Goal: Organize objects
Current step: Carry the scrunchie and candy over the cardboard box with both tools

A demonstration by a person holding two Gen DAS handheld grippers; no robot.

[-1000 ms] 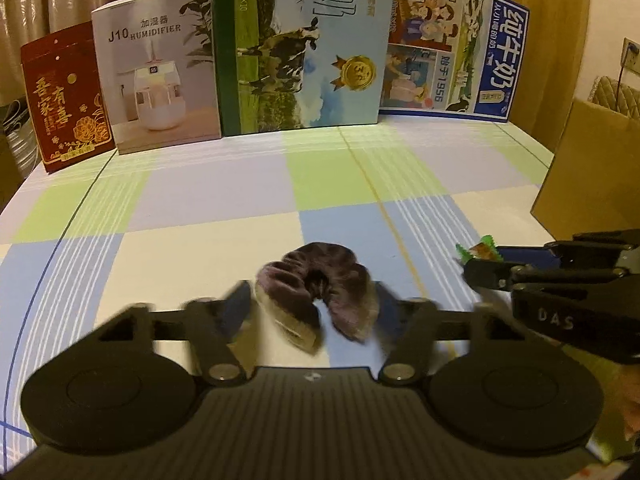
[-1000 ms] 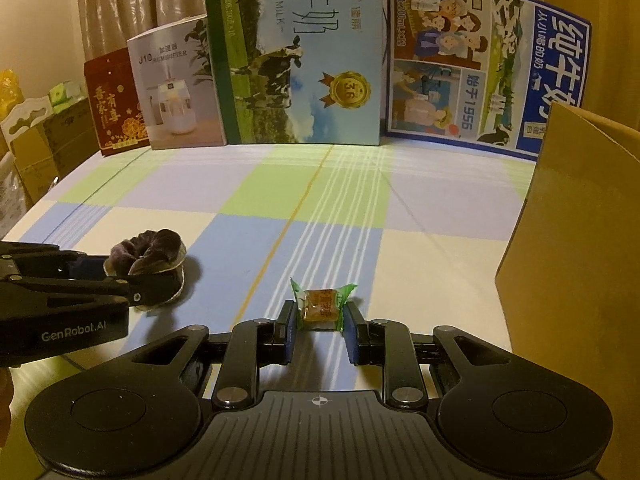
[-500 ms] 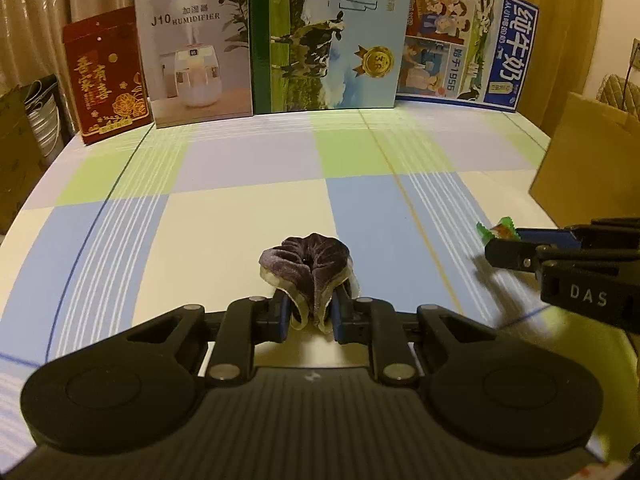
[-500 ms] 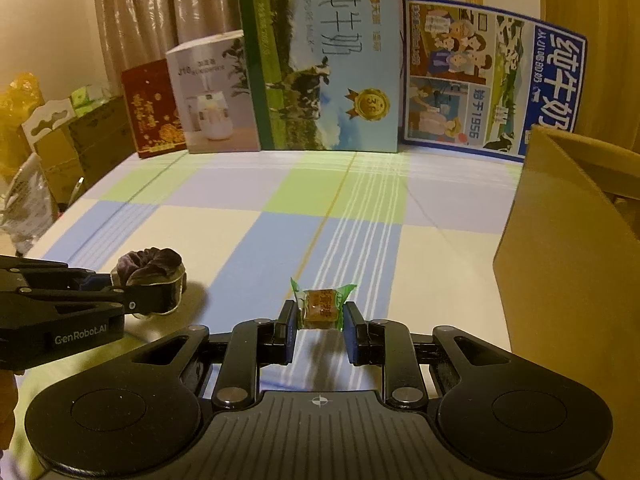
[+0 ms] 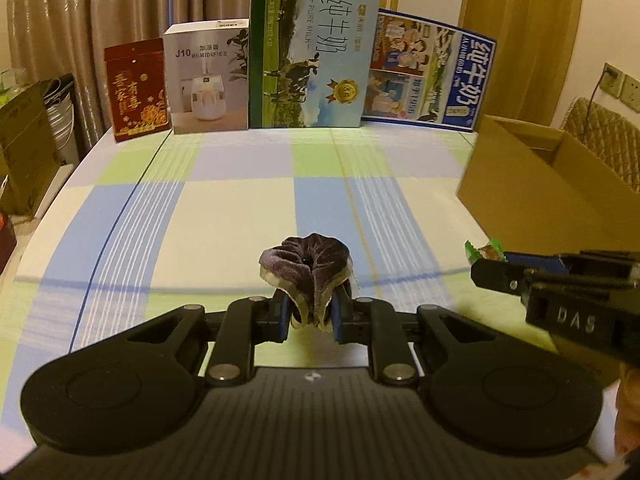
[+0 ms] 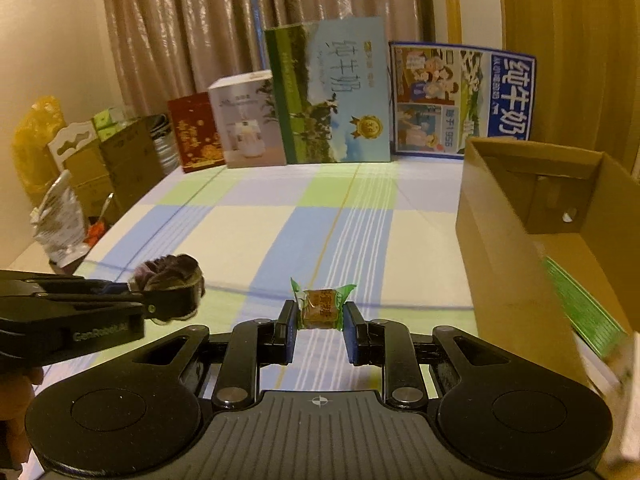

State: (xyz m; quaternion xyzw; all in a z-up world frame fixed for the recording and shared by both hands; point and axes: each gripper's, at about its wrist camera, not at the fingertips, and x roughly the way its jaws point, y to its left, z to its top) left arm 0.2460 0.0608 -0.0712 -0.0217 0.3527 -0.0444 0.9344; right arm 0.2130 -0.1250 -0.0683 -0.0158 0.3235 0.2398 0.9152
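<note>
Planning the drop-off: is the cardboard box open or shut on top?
Open. The cardboard box shows its inner walls and floor from above, with no flaps over it; something green-striped lies inside.

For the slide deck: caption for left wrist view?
Left gripper lifts pinched velvet scrunchie above checked tablecloth.

White box (image 5: 206,76) upper left of centre: "J10 HUMIDIFIER". Tall green-blue carton (image 5: 314,72) top centre: "PURE MILK", Chinese characters. Blue carton (image 5: 430,76) upper right: "1956". Right gripper (image 5: 486,254) body, lower right: "DAS". Left gripper (image 6: 168,288) body, lower left of right wrist view: "GenRobot.AI", blurred.
</note>
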